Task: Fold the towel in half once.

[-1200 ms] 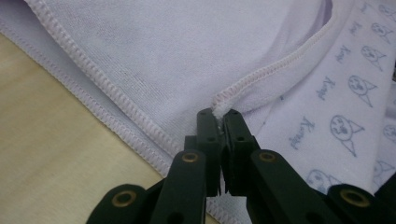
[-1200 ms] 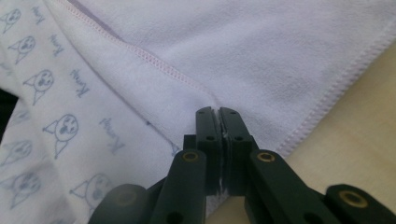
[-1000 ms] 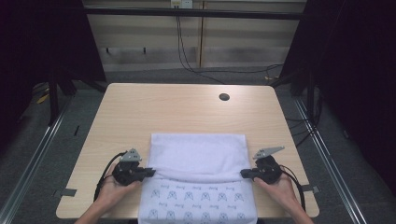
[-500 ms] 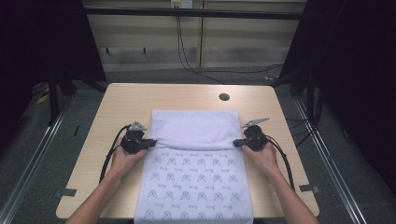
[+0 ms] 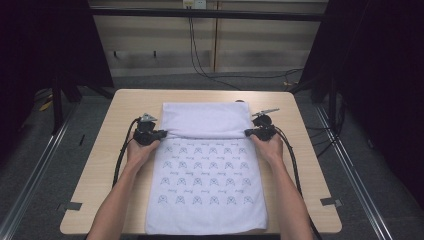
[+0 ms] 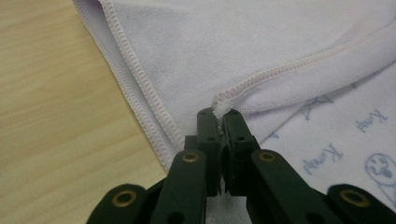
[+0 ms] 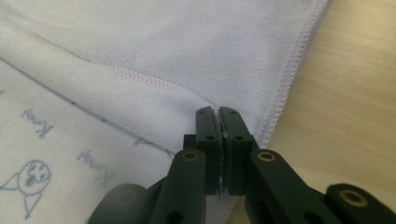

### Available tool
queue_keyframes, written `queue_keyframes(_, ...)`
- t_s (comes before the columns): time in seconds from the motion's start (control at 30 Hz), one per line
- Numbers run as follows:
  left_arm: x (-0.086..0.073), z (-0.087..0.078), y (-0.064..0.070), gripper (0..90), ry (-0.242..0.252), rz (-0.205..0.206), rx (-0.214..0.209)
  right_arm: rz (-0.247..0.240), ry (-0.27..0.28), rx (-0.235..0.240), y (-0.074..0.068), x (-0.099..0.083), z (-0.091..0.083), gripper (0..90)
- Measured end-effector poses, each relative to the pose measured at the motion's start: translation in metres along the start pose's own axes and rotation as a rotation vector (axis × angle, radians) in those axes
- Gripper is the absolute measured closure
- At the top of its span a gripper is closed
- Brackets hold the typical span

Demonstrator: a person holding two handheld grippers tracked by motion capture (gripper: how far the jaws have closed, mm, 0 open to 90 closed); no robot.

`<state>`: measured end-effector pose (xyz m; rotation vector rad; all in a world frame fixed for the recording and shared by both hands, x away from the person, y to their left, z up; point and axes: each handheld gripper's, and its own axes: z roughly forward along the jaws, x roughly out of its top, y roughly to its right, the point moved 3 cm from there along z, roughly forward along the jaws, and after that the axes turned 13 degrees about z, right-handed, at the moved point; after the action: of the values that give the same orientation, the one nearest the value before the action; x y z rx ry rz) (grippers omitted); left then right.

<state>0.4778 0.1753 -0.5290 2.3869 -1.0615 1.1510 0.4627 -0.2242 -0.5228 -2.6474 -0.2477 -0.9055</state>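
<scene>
- My forearms come in from the near edge of the table [image 5: 100, 165], one each side of the towel [image 5: 205, 185], which lies flat down the middle w/ its near end right at the table's front edge.
- Near part of towel shows the printed side up: rows of small blue drawings + script.
- My left hand [image 5: 138, 150] sits at the towel's left edge, abt halfway up the table. Left gripper [image 5: 161, 134] jaws pinched tight on the towel: in the left gripper view [image 6: 218, 114] a bit of stitched hem pokes out between the tips.
- My right hand [image 5: 269, 146] mirrors it at the right edge. Right gripper [image 5: 248, 132] jaws likewise clamped on the towel; in the right gripper view [image 7: 218, 113] the tips meet on the folded corner, cloth squeezed thin between them.
- Between the two grippers a fold line runs straight across the towel. Beyond it the plain side faces up, no print, lying over the far part of the towel.
- In both gripper views the folded flap's stitched hem runs away from the jaws, w/ a second hemmed layer under it, flat on the wood.
- Cables trail from each gripper back along my arms.
- Far edge of towel lies close to the table's far edge. Small dark round thing [image 5: 240, 101] peeks out just past it; can't tell what it is.
- Past the table: grey floor, cables, dark frame posts [image 5: 57, 95] both sides.
</scene>
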Motion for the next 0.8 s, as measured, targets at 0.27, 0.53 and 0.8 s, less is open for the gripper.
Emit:
queue_keyframes(0.27, 0.009, -0.028, -0.003, 87.4, 0.071, -0.068, -0.093, 0.054, 0.040, 0.102, 0.011, 0.006, -0.016, 87.6)
queue_keyframes(0.53, 0.049, -0.094, 0.007, 87.2, 0.227, -0.019, -0.098, -0.014, 0.227, 0.230, -0.005, 0.037, -0.097, 87.5)
queue_keyframes(0.8, 0.065, -0.155, 0.027, 87.1, 0.298, 0.047, -0.136, -0.090, 0.291, 0.293, -0.028, 0.033, -0.159, 87.5)
